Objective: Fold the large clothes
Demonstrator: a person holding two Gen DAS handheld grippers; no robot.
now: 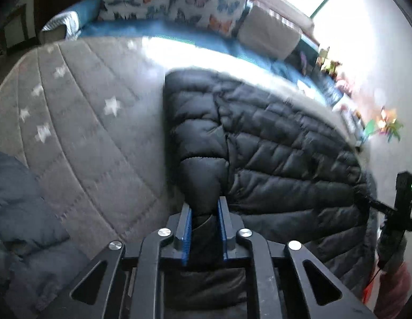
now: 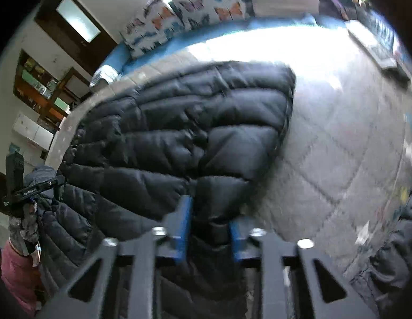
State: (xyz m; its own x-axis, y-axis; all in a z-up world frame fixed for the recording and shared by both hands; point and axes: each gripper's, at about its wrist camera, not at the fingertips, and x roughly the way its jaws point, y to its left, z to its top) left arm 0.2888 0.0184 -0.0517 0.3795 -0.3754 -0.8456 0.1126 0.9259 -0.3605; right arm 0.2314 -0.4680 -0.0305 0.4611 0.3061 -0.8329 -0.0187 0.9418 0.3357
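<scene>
Both grippers, left (image 1: 204, 212) and right (image 2: 210, 216), clamped on near hem of black puffer jacket (image 1: 272, 143); body stretches away across grey quilt (image 1: 81, 122).

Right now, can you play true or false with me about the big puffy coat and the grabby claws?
1. The puffy jacket is black. True.
2. The left gripper is empty and wide open. False: its blue pads are pinched on a fold of the jacket.
3. The right gripper is clamped on the jacket too. True.
4. The jacket lies on a bare wooden floor. False: it lies on a grey quilted blanket with white stars.
5. The cushions at the back have butterflies on them. True.
</scene>
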